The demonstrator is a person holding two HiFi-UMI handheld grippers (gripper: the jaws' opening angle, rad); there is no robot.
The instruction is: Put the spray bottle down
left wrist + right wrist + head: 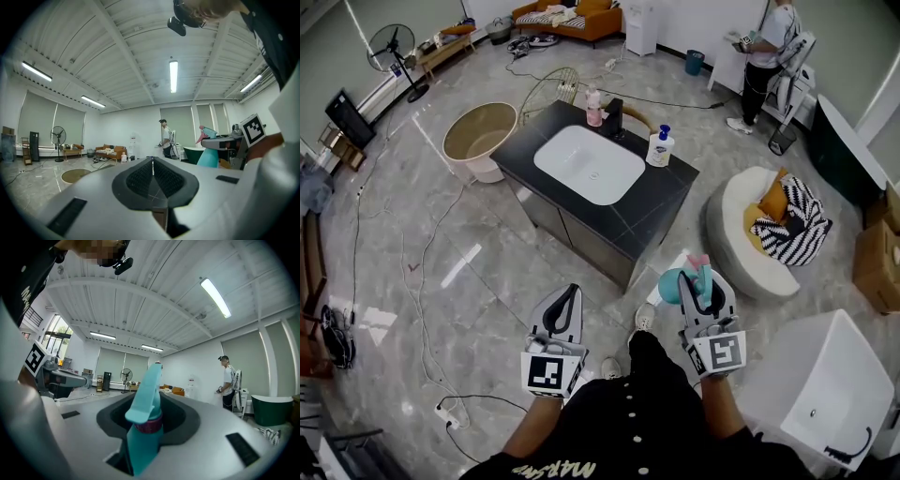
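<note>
A teal spray bottle with a pink trigger stands upright between the jaws of my right gripper, which is shut on it. In the right gripper view the bottle fills the gap, its neck rising above the pads. The left gripper view shows the same bottle off to the right. My left gripper is shut with nothing in it; its pads meet in a line. Both grippers hang level over the floor, short of a black vanity counter with a white sink.
On the counter stand a black faucet, a pink bottle and a white pump bottle. A round beige tub sits left, a cushioned white chair right, a white bathtub lower right. Cables cross the floor. A person stands far back.
</note>
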